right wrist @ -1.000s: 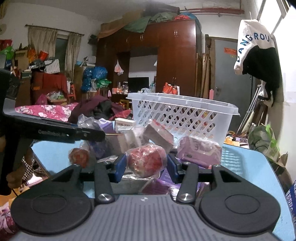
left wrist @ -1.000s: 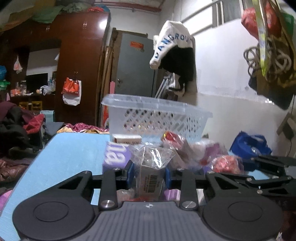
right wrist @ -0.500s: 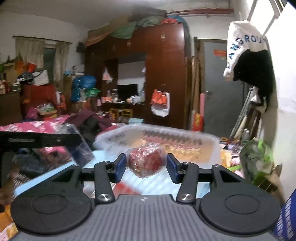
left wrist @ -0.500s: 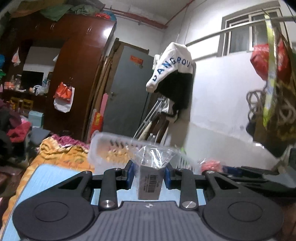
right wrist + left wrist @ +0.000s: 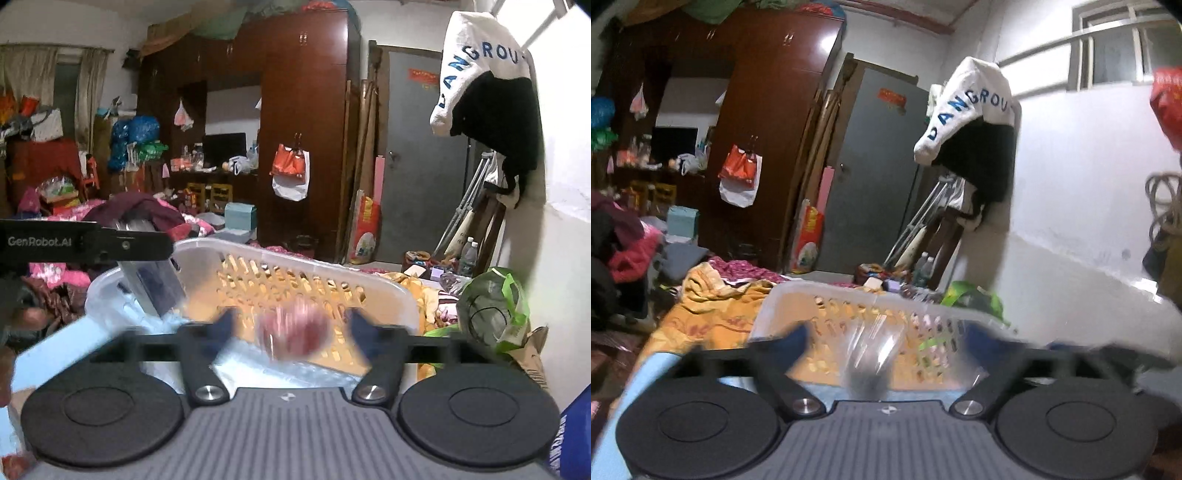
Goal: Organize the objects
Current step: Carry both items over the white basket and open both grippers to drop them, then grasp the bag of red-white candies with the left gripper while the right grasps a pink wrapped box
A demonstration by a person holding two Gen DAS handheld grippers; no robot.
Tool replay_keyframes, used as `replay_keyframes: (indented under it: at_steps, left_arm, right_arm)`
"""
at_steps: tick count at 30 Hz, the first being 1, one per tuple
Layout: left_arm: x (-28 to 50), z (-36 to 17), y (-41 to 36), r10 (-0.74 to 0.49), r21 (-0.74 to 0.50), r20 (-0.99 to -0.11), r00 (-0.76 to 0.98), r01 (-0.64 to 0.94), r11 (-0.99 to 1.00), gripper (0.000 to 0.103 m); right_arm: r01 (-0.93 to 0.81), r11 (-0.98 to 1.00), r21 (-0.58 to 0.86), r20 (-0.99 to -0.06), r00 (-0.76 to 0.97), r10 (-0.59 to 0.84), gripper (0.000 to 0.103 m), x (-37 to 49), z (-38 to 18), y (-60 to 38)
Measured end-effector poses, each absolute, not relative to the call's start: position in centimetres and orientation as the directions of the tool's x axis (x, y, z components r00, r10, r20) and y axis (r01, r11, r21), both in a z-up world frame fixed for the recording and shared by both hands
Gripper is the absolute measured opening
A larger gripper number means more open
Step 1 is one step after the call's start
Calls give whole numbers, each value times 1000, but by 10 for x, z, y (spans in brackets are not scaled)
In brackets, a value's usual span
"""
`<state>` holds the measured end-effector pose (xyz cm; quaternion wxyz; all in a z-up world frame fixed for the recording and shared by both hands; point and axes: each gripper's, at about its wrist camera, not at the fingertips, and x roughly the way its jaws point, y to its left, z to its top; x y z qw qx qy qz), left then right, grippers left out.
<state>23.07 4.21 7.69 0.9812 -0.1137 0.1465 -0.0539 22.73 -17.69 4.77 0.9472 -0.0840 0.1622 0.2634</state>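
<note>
Left wrist view: the left gripper (image 5: 886,339) has just sprung its jaws wide; a blurred clear-wrapped packet (image 5: 868,354) sits loose between them, over the white basket (image 5: 798,295).
Right wrist view: the right gripper (image 5: 291,328) has just spread too; a red wrapped ball (image 5: 293,332), blurred, hangs free between the jaws above the basket (image 5: 369,284).

Room: white plastered walls (image 5: 1071,177); barred window (image 5: 1123,48) high in the right wall. Grey door (image 5: 871,166) with a red notice. Tall dark-red wooden wardrobe (image 5: 303,122), bundles stacked on top, a red-and-white bag (image 5: 291,173) hanging from it. Curtained window (image 5: 48,85) far left. White-and-black garment (image 5: 487,92) hung on the wall. Crutches (image 5: 919,218) lean beside the door. Light-blue tabletop (image 5: 617,417), near left corner visible.
</note>
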Motion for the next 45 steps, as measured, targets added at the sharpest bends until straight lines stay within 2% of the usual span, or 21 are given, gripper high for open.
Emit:
replay_keyframes:
  at_steps: [3,7,11,12,15,19,21,23,24,26,32,34,35,36,40,45]
  left_arm:
    - [208,75,44,-144,-205,-253,957,93,974,103]
    - [157,66,52,-194,-194,-202,960,155,969,103]
    - [88,31,54,-101,-110,-160,982,84,990,103]
    - [73,21,55,-77,-107,-154,985,60,992,103]
    - [42,0,56,-44,-108,-152,987,28,994,99]
    - [25,-8,56,-58,-118,-161,985,39,992,98]
    - [21,-14,51,-69,-74,-188,980,56,996,95]
    - [23,-21,46,-49,-30,-222,974,43,999,89]
    - [25,-25,43,-40,-11,-240,970,39,999,83]
    - [32,-31,40,-39,-15,-264,964,36,999,76]
    - [42,-50,33,-46,-10,-317,947,45,999,74]
    - [42,-54,28,-37,5,-321,946,41,999,64]
    - [42,-56,28,-39,0,-326,945,41,999,54]
    - [42,-58,29,-44,-12,-327,944,43,999,54]
    - [37,-61,26,-37,-24,-306,951,31,999,49]
    - [29,-55,30,-41,-31,-262,964,34,999,49]
  right_arm:
    - [-516,849,-111,-278,837,472,103,199,50,-192]
    - [-576,816,-45,-300,787,539,103,163,32,-225]
    - [-516,851,-98,-282,834,473,103,114,-6,-255]
    - [-493,867,-72,-263,848,460,103,103,-16,-264]
    - [-469,879,85,-283,835,472,102,90,-36,-282]
    - [-462,883,81,-254,847,466,90,75,-48,-277]
    - [-470,878,88,-246,844,476,81,75,-51,-275]
    - [-485,868,106,-249,832,495,57,74,-53,-274]
    - [-485,867,114,-252,830,498,55,77,-53,-275]
    - [-484,866,123,-260,827,499,54,78,-54,-276]
    - [-493,865,96,-278,821,499,55,73,-61,-271]
    - [-494,865,88,-276,822,498,54,72,-62,-270]
    - [-493,866,84,-274,824,495,53,72,-62,-270]
    - [-488,868,89,-271,827,492,52,72,-62,-273]
    - [-480,869,117,-265,828,494,30,70,-63,-280]
    - [-470,876,106,-257,838,481,29,67,-61,-281]
